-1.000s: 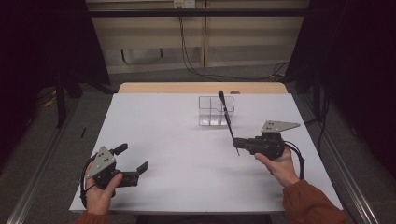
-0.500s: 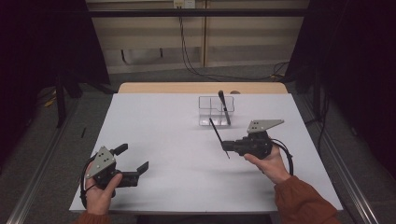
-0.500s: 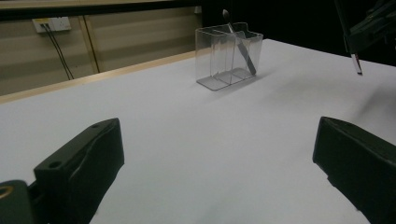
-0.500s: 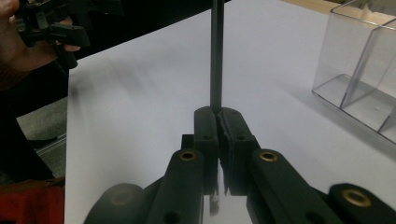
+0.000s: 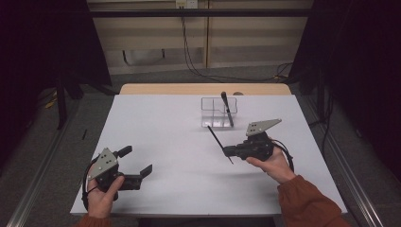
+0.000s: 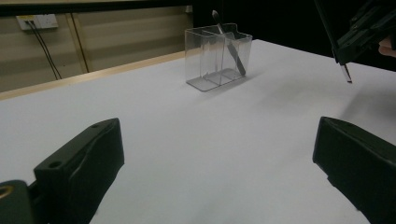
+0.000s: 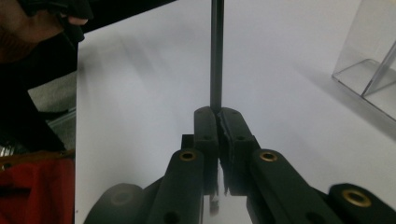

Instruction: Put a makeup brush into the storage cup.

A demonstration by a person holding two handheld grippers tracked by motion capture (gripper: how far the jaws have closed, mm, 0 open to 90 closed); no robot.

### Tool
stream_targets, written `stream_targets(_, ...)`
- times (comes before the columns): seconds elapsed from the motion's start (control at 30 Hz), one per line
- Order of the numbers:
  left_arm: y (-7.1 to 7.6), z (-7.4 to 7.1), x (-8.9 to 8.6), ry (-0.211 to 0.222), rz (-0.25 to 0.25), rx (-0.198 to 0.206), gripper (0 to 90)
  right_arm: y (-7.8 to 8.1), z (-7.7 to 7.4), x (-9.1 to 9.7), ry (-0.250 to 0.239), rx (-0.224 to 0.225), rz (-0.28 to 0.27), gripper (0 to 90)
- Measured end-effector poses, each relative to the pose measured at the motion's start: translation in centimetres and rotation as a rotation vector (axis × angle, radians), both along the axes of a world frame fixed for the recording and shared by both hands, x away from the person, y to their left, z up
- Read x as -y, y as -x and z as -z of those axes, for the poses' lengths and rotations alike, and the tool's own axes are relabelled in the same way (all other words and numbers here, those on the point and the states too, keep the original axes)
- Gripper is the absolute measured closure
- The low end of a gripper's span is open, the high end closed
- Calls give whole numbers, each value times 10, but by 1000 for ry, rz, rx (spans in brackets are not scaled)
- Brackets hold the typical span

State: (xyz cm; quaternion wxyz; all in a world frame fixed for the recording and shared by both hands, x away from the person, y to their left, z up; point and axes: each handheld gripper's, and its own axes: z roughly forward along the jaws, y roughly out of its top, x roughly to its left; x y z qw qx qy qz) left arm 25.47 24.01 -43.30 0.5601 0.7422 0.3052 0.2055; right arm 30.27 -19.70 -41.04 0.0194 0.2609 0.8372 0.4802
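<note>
My right gripper [image 5: 226, 151] is shut on a thin black rod-like tool [image 5: 216, 138] and holds it slanted above the white table [image 5: 161, 127], right of centre. In the right gripper view the jaws [image 7: 218, 116] are pressed together on the tool [image 7: 216, 56], which sticks straight out ahead. A clear plastic compartment holder [image 5: 215, 113] stands just beyond, with a second dark tool [image 5: 227, 109] leaning in it. My left gripper [image 5: 138, 161] rests open at the near left with nothing between its jaws. Its own view [image 6: 219, 172] shows the holder [image 6: 217, 63] and the right gripper [image 6: 369, 28].
The table's far edge shows a strip of wood [image 5: 203, 89]. Cables [image 5: 189, 52] hang down the back wall. A metal rail [image 5: 35, 198] runs along the left side, and dark floor surrounds the table.
My right gripper has moved left, away from the holder, carrying the black tool with it. The left gripper has stayed where it was.
</note>
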Motion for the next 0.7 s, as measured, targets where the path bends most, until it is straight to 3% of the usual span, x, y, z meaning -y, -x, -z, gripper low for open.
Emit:
stream_targets(0.13, 0, -1, -1, -3, -1, 1, 21, 0, -4, -2, 38, -1, -32, 863)
stream_targets(0.2, 0, -2, -1, -5, 5, 0, 20, -1, -7, -4, 70, -6, -57, 863)
stream_targets(0.33, 2, -4, 2, -46, 30, -2, 21, -3, -8, -10, 150, -36, -113, 863)
stream_targets(0.53, 2, -5, 6, -55, 48, -8, 21, -4, -5, -17, 238, -47, -156, 863)
stream_targets(0.7, 2, -5, 7, -66, 48, -13, 21, -2, -9, -25, 329, -49, -243, 863)
